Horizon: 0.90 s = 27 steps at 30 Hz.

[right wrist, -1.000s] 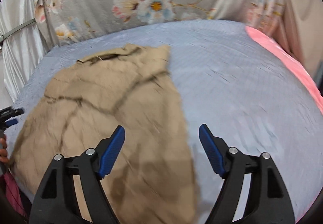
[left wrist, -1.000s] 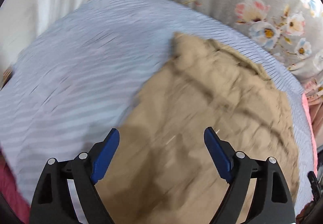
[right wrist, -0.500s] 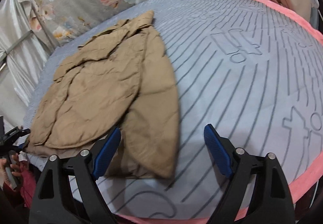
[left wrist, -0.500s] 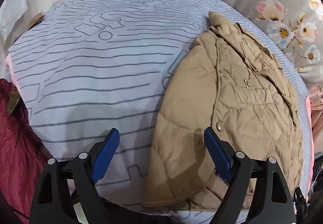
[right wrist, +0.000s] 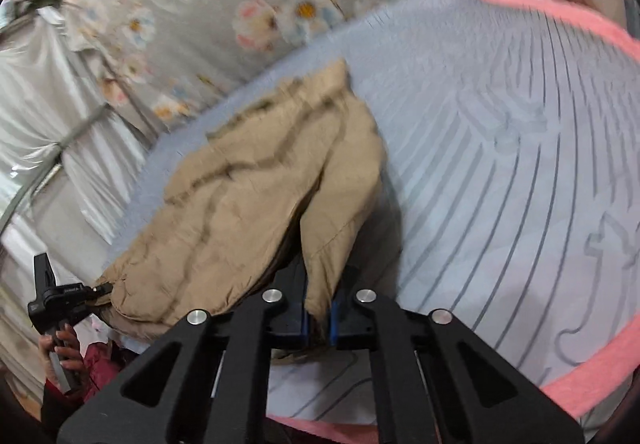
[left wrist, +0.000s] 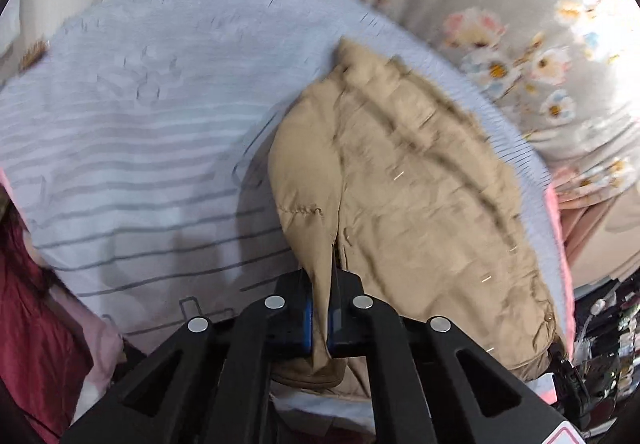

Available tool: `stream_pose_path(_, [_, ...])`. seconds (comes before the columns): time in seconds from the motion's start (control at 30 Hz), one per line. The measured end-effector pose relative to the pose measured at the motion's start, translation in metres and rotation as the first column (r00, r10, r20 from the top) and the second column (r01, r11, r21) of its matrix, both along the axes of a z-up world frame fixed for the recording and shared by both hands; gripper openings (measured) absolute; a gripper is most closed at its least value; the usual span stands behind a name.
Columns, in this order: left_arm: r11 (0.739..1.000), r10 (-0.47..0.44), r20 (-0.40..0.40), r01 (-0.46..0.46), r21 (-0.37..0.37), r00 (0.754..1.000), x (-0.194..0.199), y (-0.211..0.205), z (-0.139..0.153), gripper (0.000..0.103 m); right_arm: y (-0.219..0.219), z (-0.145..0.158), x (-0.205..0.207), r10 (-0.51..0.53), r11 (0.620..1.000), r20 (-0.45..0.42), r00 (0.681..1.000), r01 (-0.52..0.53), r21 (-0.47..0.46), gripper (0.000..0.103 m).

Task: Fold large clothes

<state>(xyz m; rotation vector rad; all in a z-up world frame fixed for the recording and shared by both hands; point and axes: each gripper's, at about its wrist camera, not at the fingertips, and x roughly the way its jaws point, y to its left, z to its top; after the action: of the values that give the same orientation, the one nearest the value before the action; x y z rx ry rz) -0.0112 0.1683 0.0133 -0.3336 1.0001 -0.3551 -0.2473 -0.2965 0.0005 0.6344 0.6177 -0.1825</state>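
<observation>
A tan quilted jacket lies on a bed with a pale grey striped sheet. It also shows in the right wrist view. My left gripper is shut on the jacket's near hem, with fabric pinched between the blue pads. My right gripper is shut on the jacket's other near edge, on what looks like a sleeve fold. Both pinched edges are lifted slightly off the sheet. In the right wrist view the left gripper and the hand holding it show at the far left.
A floral grey cover lies along the far side of the bed. The sheet has a pink border. Dark red cloth lies off the bed's near left edge. White curtains hang at left.
Both grippers went from wide open above the jacket to shut on its near edges. Both moved down and closer to the near hem.
</observation>
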Motion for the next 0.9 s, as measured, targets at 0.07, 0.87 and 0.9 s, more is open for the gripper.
stream_pose_path(0.07, [1.0,-0.012,0.065,0.014,-0.02,0.998,-0.011,0.002,0.028,0.001,0.006,0.022,-0.007,0.027,0.999,0.06,0.998,-0.024,-0.044,0.004])
stream_pose_path(0.87, [0.962,0.032,0.27,-0.103,0.252,0.962,0.15,-0.074,0.073,0.003,-0.048,0.095,0.151,-0.139,0.967,0.184,0.973,0.174,-0.186,0.004])
stream_pose_path(0.9, [0.956,0.041,0.243,-0.108,0.272,0.969,0.165,-0.082,0.055,0.006,-0.048,0.087,0.16,-0.146,0.967,0.161,0.976,0.176,-0.184,0.005])
